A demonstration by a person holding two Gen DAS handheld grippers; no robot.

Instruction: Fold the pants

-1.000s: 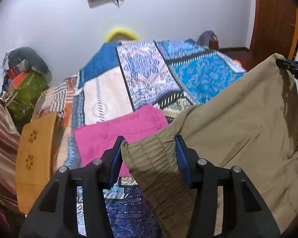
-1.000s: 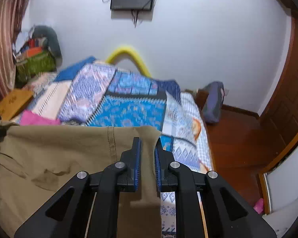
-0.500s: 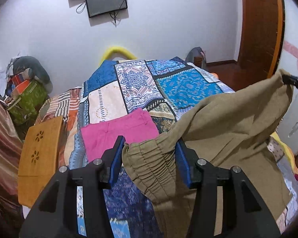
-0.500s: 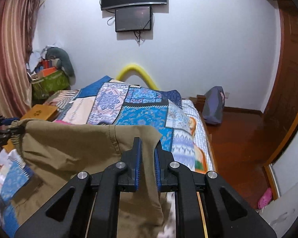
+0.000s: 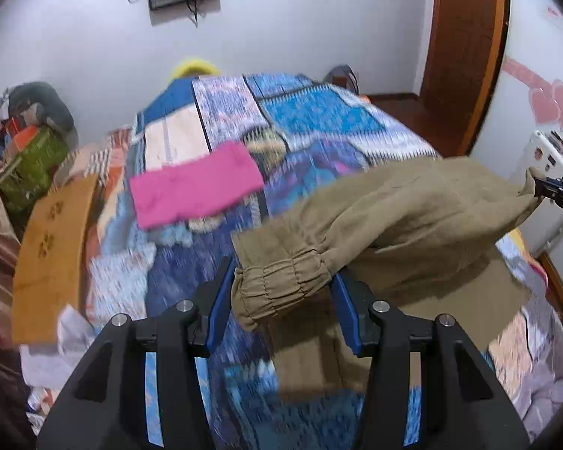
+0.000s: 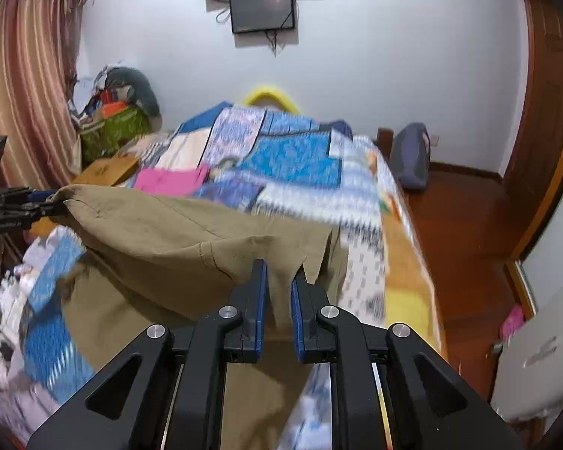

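Above a bed covered with a blue patchwork quilt (image 5: 311, 120), a pair of khaki pants (image 5: 413, 217) hangs stretched between two handheld grippers. From the left wrist view, the left gripper (image 5: 281, 300) has its blue-padded jaws held partway apart around a bunched, elasticated band of the pants, which fills the gap between the pads and bulges forward past the fingertips. From there the cloth runs up and to the right across the picture to the right gripper, seen small at the right edge, pinching the far corner. More of the pants sags below onto the quilt.

From the right wrist view, the right gripper (image 6: 279, 285) has its jaws nearly together, clamped on a thin edge of the same pants (image 6: 176, 232). The fabric spreads away to the left, ending at the left gripper at the left edge, and drapes down under the right gripper.

Farther up the bed lies a flat pink garment (image 5: 195, 183), well apart from the pants. A wooden board (image 5: 48, 247) leans beside the bed on the left. A dark screen (image 6: 262, 11) hangs on the white wall beyond. Both views are blurred.
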